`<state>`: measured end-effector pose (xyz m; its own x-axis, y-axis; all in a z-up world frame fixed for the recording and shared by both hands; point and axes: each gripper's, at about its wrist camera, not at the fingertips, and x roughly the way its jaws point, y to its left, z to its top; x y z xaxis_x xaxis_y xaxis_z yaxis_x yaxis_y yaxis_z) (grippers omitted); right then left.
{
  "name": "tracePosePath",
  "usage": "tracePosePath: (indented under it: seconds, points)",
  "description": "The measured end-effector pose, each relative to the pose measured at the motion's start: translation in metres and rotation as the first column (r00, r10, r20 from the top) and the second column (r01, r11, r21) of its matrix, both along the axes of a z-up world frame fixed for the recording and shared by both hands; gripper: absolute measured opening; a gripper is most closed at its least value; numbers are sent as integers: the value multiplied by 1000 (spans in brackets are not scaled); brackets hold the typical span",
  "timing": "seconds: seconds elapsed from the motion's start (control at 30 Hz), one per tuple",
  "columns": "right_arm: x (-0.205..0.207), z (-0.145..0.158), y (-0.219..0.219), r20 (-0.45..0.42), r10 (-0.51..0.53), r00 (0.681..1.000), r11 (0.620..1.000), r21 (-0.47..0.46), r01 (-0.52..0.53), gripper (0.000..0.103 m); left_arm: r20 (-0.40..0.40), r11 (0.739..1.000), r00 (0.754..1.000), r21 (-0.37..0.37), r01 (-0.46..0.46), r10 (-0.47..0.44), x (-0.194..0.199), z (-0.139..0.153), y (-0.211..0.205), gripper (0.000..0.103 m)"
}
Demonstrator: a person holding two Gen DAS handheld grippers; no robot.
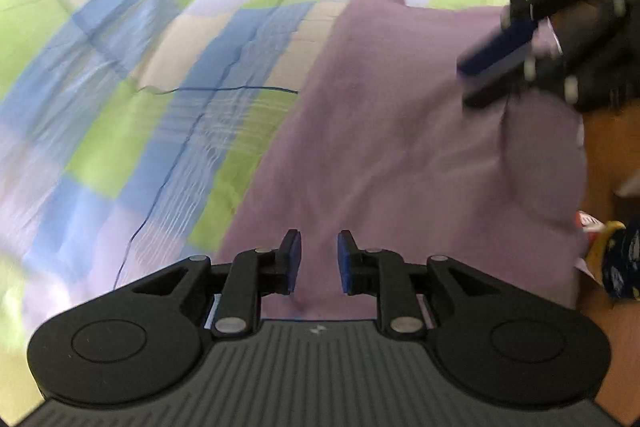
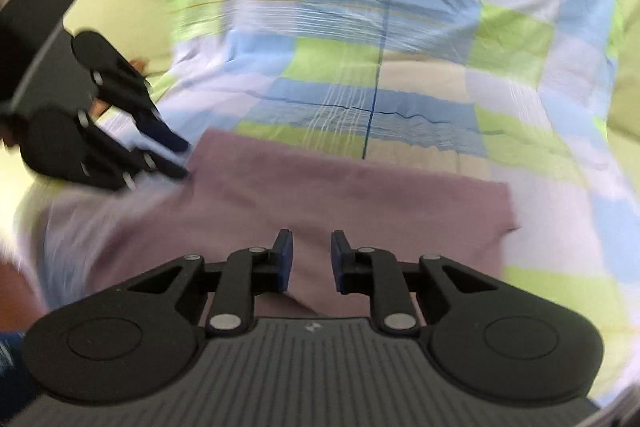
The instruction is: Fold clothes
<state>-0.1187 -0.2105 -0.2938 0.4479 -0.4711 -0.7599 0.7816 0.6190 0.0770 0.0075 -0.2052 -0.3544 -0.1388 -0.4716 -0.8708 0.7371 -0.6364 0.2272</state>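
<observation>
Tongs apart over mauve garment [image 1: 400, 147]
Left tongs [image 1: 319, 261] and right tongs [image 2: 311, 259] hang parted, empty, above the checked bedsheet [image 2: 340, 27].

Checked bedsheet [image 1: 120, 75] – mauve garment [image 1: 400, 147] lying flat on it.

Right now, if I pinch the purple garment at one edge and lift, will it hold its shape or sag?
The purple garment would probably sag: it lies flat and thin on the checked bedsheet, with soft creases. It looks light, so one pinch should lift it. It may drag and bunch on the sheet rather than slide cleanly.
</observation>
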Motion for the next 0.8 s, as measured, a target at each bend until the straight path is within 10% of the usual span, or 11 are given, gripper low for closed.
tracePosePath:
  seconds: [0.23,0.37,0.5,0.63,0.8]
  points:
    - [60,-9,59,-195,-321,927,946,-103,306,19,-88,973,970,-1,229,-228,75,19,-16,34]
    - [117,0,88,-178,-289,941,956,-110,273,27,-87,943,939,5,334,-332,98,21,-13,38]
    - [192,-26,94,-254,-229,940,968,-164,191,33,4,824,824,-3,567,-567,101,9,2,48]
    - [235,-54,71,-313,-249,916,955,-238,178,35,143,665,658,-2,747,-739,105,-10,10,49]
    - [263,-85,46,-410,-259,874,935,-333,120,33,221,552,549,-57,832,-806,110,-26,2,49]
